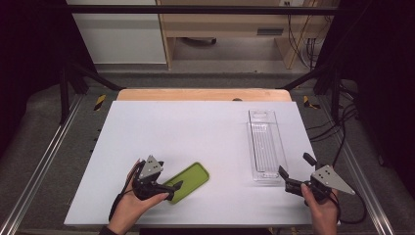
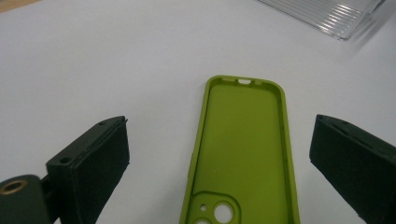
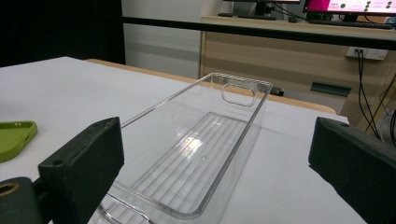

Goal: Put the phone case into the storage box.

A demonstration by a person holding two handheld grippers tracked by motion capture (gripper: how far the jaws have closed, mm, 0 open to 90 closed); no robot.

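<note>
A lime-green phone case [image 1: 188, 182] lies inside-up on the white table [image 1: 186, 127] near the front left. My left gripper [image 1: 172, 191] is at the case's near end and stands open. In the left gripper view the case [image 2: 243, 149] lies between the two jaws with a gap on each side, camera holes nearest me. My right gripper [image 1: 294, 164] is open at the front right with nothing between its jaws, and it points at the near end of a clear plastic tray [image 1: 265, 144]. The right gripper view looks along that tray [image 3: 205, 154], with the case [image 3: 14, 137] at far left.
The clear tray is long and narrow, has a ribbed floor and a handle cut-out at its far end, and holds nothing. A wooden strip [image 1: 203, 94] edges the table's far side. Metal rails run along both sides, and cables hang at the right.
</note>
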